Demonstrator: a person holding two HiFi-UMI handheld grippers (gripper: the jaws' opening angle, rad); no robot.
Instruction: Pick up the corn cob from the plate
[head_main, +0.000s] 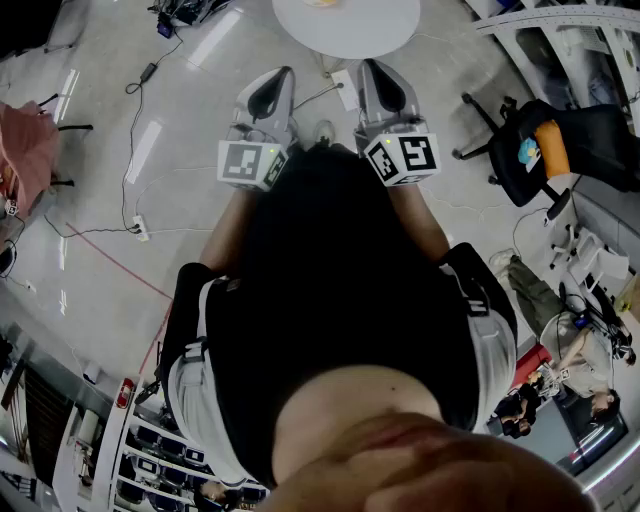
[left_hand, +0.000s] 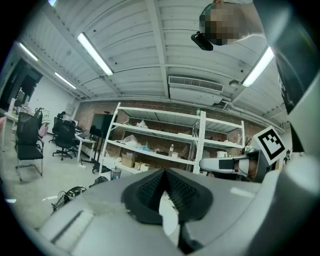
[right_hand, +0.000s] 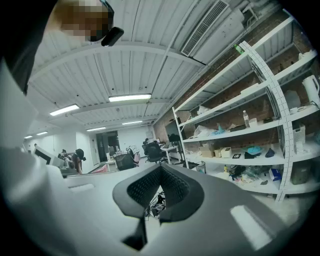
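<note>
Neither the corn cob nor its plate can be made out clearly; a small yellowish thing lies cut off at the top edge of the round white table. My left gripper and right gripper are held side by side close to the person's body, pointing level toward that table and short of it. In the left gripper view the black pads of the left gripper meet at their tips with nothing between them. The right gripper looks the same in its own view, shut and empty.
A black office chair with an orange cushion stands to the right. Cables and a power strip lie on the grey floor to the left. White shelving with boxes lines the brick wall ahead.
</note>
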